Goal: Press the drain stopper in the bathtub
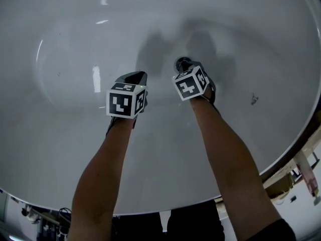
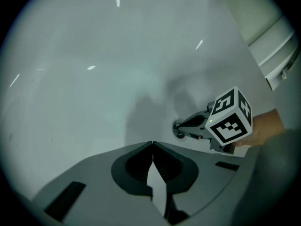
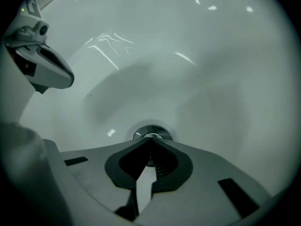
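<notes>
Two grippers: left gripper [image 2: 153, 144] and right gripper [image 3: 150, 140], both reaching down into a white bathtub [image 1: 75, 29].
Task item: drain stopper [image 3: 151, 132], a round, shiny metal disc set in the lowest part of the tub floor.
Left gripper, tongs: pressed together at the tips, nothing between them.
Left gripper, position: hovers above bare tub floor, to the left of the stopper and apart from it.
Right gripper, tongs: pressed together at the tips, pinching nothing.
Right gripper, position: closed tips point straight at the stopper and overlap its near edge in the right gripper view; the left gripper view shows the nose right at the disc. Whether they touch cannot be confirmed.
Step in hand: judged to be the press itself, or the last instant before it, with the closed right tips serving as a blunt pusher.
Next move calls for: a short, straight push down along the gripper's axis, centred on the disc so the tips do not skid off onto the slick enamel; the left gripper has no part to play and should keep clear.
</notes>
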Available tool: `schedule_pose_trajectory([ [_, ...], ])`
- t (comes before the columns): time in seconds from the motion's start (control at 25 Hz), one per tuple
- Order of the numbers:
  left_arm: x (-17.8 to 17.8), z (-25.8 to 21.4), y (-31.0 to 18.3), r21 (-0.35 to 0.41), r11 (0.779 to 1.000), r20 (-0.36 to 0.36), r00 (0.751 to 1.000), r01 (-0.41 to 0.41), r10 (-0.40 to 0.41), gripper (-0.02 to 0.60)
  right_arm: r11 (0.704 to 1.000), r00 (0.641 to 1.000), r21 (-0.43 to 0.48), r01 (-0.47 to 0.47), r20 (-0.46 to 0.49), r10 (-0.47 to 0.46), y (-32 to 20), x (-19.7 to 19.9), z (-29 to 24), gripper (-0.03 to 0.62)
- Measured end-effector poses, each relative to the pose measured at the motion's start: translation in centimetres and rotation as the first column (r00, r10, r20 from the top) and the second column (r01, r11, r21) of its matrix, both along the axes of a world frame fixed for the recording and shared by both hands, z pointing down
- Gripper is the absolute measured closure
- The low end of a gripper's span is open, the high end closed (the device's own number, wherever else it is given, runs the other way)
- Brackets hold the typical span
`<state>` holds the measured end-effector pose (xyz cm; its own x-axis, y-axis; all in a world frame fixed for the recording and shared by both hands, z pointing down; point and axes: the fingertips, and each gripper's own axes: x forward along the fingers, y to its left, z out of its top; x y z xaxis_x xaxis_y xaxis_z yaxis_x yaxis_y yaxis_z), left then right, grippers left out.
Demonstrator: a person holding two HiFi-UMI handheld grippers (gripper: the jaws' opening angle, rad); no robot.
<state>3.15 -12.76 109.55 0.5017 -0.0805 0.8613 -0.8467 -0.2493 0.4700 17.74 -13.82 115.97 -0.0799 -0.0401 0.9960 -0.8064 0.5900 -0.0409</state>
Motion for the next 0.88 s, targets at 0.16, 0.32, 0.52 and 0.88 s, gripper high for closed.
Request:
schedule_pose_trajectory([
  [0.16, 0.1, -0.5, 1.3, -0.007, 1.0, 0.001, 1.0, 0.001, -0.001, 0.563, 1.0, 1.0, -0.002, 0.022, -0.017, -0.022, -0.1, 0.2, 0.2, 0.574],
  [0.32, 0.0, -2.7, 2.3, 0.033, 0.995, 0.022, 0.995, -0.093, 0.093, 0.563, 0.99, 0.987, -0.009, -0.141, 0.08, 0.141, -0.6, 0.5, -0.9, 0.577],
  [0.52, -2.6, -6.8, 0.9, 0.081, 0.989, 0.081, 0.99, -0.124, 0.117, 0.563, 0.979, 0.97, 0.022, -0.203, 0.144, 0.198, -0.4, 0.6, -6.9, 0.58],
  [0.88, -6.7, -25.5, 0.2, 0.171, 0.985, 0.064, 0.998, -0.035, 0.024, 0.563, 0.942, 0.933, 0.202, -0.269, 0.296, 0.203, -0.1, -1.8, -29.8, 0.58],
])
